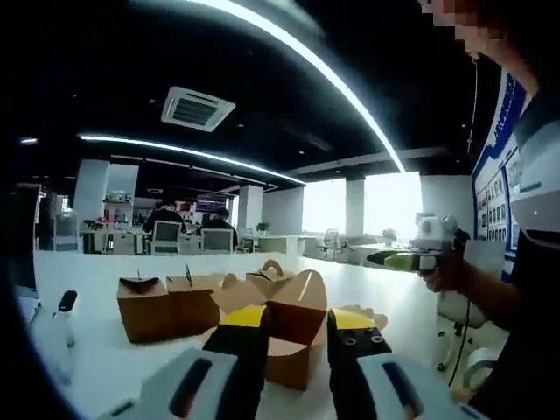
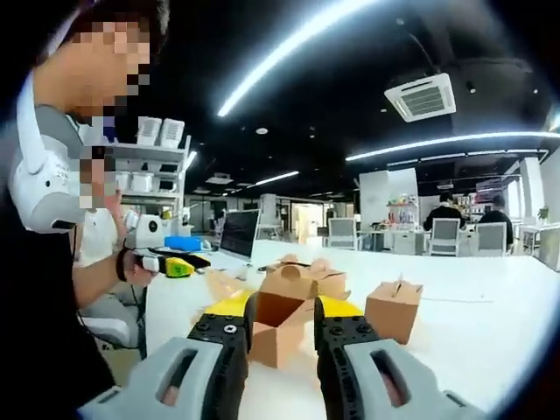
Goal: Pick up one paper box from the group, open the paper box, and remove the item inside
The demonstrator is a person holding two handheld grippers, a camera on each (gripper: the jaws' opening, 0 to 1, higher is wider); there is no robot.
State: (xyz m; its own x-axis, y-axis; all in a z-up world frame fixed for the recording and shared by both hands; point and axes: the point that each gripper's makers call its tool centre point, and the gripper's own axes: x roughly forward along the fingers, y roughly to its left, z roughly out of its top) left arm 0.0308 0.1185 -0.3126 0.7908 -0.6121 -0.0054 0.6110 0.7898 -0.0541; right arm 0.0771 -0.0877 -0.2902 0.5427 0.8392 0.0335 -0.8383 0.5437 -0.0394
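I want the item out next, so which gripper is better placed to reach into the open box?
Probably right: the right gripper faces the mouth of the open paper box. The left gripper faces its outer wall, suited to steadying.

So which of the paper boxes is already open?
The open box between the right gripper jaws: flaps up, hollow inside showing. The closed box to its right has its top folded shut.

Ceiling vent (image 1: 198, 108); monitor (image 2: 238, 233); shelf (image 2: 150, 166) with white bins.
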